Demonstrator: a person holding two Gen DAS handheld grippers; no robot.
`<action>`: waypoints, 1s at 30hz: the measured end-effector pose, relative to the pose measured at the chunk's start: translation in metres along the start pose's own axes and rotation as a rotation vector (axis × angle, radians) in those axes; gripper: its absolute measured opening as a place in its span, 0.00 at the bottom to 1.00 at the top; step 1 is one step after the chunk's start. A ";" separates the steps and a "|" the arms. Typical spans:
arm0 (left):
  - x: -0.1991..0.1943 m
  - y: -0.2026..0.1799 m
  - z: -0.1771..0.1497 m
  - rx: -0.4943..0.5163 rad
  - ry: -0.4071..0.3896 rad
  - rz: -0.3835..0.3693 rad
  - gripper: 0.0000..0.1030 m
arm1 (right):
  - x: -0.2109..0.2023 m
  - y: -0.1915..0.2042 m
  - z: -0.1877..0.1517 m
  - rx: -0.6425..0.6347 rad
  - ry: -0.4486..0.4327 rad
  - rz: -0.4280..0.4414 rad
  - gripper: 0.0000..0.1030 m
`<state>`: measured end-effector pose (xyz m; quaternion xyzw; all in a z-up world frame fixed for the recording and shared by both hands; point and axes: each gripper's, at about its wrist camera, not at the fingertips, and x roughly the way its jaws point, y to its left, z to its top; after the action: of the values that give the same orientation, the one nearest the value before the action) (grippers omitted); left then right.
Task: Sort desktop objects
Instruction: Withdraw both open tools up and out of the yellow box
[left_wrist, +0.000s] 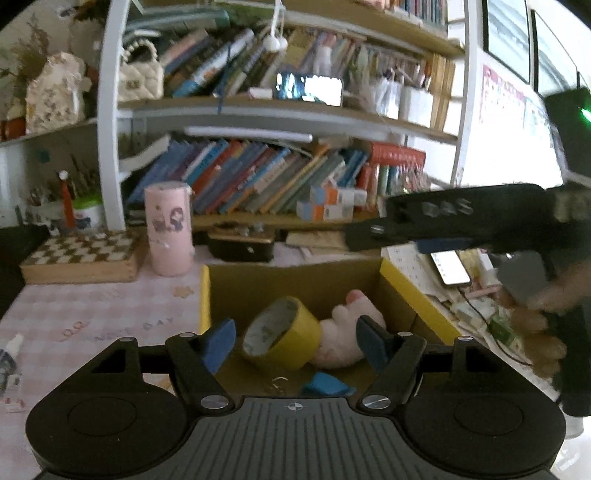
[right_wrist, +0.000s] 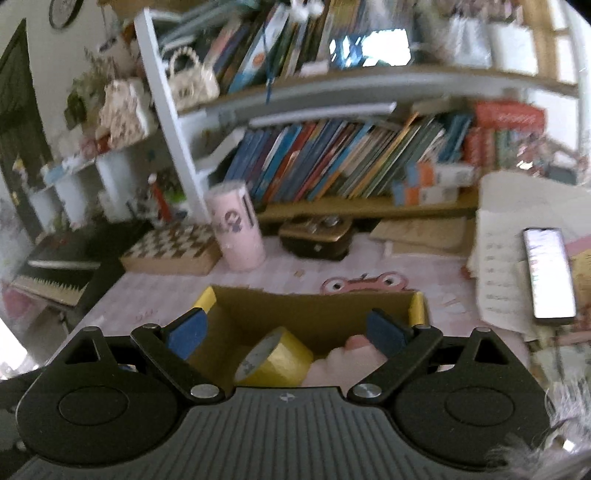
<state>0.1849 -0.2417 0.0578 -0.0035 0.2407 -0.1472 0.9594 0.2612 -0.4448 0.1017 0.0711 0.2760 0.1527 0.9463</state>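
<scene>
An open cardboard box (left_wrist: 295, 280) with yellow edges stands on the pink checked desk. Inside it lie a yellow tape roll (left_wrist: 282, 338), a pink plush toy (left_wrist: 347, 332) and a small blue piece (left_wrist: 327, 384). My left gripper (left_wrist: 295, 343) hovers over the box's near side, open, with nothing between its blue pads. My right gripper (left_wrist: 369, 221) reaches in from the right above the box's far right corner, held by a hand (left_wrist: 535, 325). In the right wrist view the right gripper (right_wrist: 286, 332) is open and empty above the box (right_wrist: 314, 299), the tape roll (right_wrist: 277, 358) and the plush toy (right_wrist: 343, 360).
Behind the box stand a pink cylinder (left_wrist: 169, 229), a chessboard box (left_wrist: 79, 254) and a dark case (left_wrist: 240, 247), with packed bookshelves (left_wrist: 258, 177) beyond. To the right, a lit phone (right_wrist: 548, 273) lies on papers (right_wrist: 502, 258). A small bottle (left_wrist: 9, 360) lies at the left edge.
</scene>
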 end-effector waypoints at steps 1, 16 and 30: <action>-0.005 0.002 0.000 -0.004 -0.008 0.005 0.72 | -0.008 0.000 -0.003 -0.002 -0.021 -0.015 0.91; -0.060 0.030 -0.026 -0.033 -0.026 0.050 0.72 | -0.082 0.027 -0.080 -0.084 -0.149 -0.244 0.90; -0.111 0.070 -0.077 -0.078 0.038 0.046 0.79 | -0.099 0.092 -0.159 -0.064 -0.027 -0.289 0.88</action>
<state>0.0756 -0.1385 0.0355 -0.0327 0.2644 -0.1156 0.9569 0.0724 -0.3828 0.0380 0.0023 0.2656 0.0226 0.9638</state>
